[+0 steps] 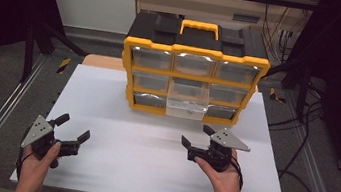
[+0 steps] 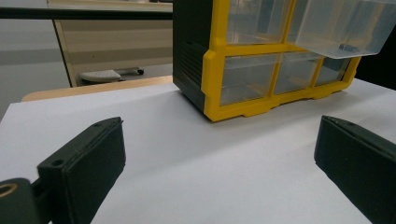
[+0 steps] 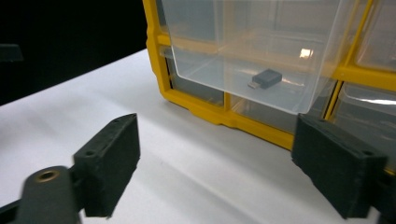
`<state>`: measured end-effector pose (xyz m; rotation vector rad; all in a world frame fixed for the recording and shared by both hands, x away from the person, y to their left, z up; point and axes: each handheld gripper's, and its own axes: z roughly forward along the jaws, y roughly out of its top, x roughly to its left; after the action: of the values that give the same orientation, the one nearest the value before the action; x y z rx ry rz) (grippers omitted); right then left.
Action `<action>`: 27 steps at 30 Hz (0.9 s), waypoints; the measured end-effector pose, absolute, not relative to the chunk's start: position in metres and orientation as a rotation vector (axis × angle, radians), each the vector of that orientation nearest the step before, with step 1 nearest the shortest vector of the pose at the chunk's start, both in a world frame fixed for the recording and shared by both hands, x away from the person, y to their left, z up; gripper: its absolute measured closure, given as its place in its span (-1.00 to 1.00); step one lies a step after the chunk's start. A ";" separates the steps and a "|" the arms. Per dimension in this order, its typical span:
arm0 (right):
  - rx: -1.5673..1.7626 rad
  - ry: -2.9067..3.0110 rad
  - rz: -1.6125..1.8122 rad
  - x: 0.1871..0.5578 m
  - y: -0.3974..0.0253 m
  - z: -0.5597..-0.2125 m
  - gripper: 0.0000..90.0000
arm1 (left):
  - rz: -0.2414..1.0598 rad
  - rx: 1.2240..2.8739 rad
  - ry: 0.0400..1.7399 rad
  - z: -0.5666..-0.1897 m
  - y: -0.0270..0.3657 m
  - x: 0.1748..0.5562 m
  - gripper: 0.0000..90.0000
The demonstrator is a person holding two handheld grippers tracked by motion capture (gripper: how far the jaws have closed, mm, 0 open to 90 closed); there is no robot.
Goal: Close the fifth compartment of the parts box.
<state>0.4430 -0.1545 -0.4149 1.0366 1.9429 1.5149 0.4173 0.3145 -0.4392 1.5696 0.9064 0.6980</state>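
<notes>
A yellow-and-black plastic drawer cabinet (image 1: 193, 69) stands at the far edge of the white table (image 1: 151, 149). Its clear plastic middle drawer (image 1: 187, 99) is pulled out, and a small black USB adapter (image 3: 265, 78) lies inside. The right gripper (image 1: 199, 136) hovers just before the drawer, jaws spread and empty. The left gripper (image 1: 73, 129) hangs near the table's near left corner, jaws likewise released.

One organiser cabinet (image 1: 194, 69) is sitting at the far side of one white table (image 1: 117, 139), showing nine clear drawers, 3 rows x 3. One drawer (image 1: 187, 100), centre column, is sticking out, holding one small black adapter (image 3: 265, 78), poss. USB. Two grippers are hovering near: left (image 1: 73, 128), right (image 1: 198, 135).
</notes>
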 end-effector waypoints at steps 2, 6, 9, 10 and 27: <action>1.041 1.954 1.507 0.443 -0.154 -0.416 -0.49 | 0.698 1.569 0.907 -0.439 0.315 0.417 -0.96; 1.016 1.966 1.504 0.442 -0.151 -0.417 -0.28 | 0.700 1.565 0.908 -0.439 0.315 0.417 -0.96; 1.014 1.958 1.492 0.441 -0.149 -0.417 -0.10 | 0.700 1.565 0.906 -0.439 0.315 0.417 -0.96; 1.016 1.959 1.493 0.442 -0.149 -0.418 -0.05 | 0.701 1.565 0.906 -0.439 0.315 0.417 -0.96; 1.030 1.986 1.437 0.442 -0.143 -0.427 0.65 | 0.704 1.562 0.899 -0.438 0.315 0.417 -0.96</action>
<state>0.4422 -0.1432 -0.4268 1.0301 1.9861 1.4373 0.4168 0.3146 -0.4377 1.5616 0.8992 0.7036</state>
